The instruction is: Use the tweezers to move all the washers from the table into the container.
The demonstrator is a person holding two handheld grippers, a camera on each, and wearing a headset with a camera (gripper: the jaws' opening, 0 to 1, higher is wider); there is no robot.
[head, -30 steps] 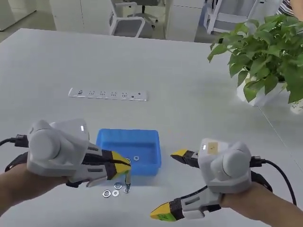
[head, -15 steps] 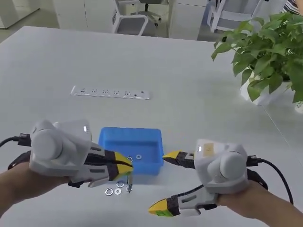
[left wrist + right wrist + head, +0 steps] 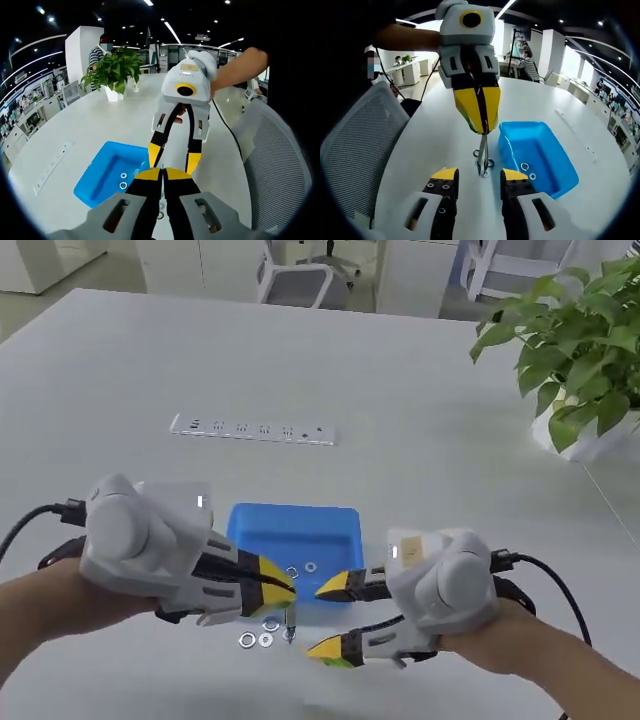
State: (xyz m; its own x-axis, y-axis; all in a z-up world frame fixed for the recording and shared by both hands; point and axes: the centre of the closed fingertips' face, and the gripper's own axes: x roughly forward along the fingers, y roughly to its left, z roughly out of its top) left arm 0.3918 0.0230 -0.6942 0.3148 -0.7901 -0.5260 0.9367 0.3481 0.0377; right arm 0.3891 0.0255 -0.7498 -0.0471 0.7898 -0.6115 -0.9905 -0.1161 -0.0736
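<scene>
Inside blue container (image 3: 296,524), two washers (image 3: 310,567)

Bright, even overhead lighting; soft shadows; fisheye distortion in gripper views.

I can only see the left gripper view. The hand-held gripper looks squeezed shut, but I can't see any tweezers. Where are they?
Observer: In the right gripper view, thin silver metal tweezers point down from the left hand-held gripper, with their tips at the table.
Operator: Are there washers on the table there?
Observer: Yes. The head view shows a few small silver metal washers on the pale grey table, just outside the blue plastic container, on the person's side.
Operator: Is one pinched?
Observer: The tips stand right among those washers. Whether they pinch one is too small to tell.
</scene>
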